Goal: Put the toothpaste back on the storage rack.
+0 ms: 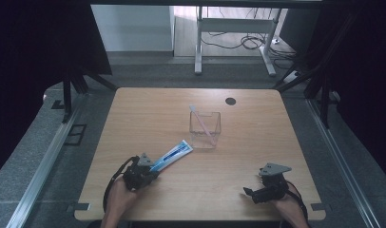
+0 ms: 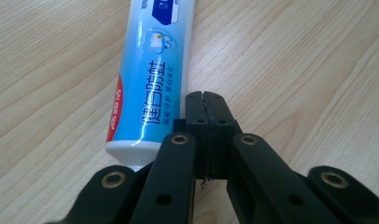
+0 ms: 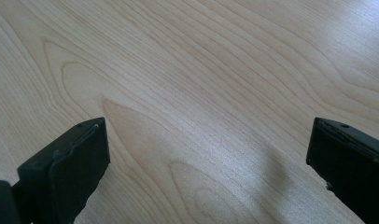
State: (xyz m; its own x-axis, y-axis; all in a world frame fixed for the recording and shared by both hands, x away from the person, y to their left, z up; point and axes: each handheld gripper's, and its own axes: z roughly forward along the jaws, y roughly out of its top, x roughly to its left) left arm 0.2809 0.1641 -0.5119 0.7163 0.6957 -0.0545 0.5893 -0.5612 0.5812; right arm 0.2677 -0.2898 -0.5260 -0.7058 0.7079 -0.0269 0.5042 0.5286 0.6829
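Your wooden table (image 1: pixel 257 142) sits in a dark-curtained bay. Your left gripper (image 2: pixel 207 100) has its jaws pressed flat together with nothing between them; the tube (image 2: pixel 152 70) lies just beside them on the camera's left, its cap end by the jaw base. Your right gripper (image 3: pixel 208 154) holds its jaws wide apart over bare wood. Beyond the tube stands a clear box (image 1: pixel 205 124).
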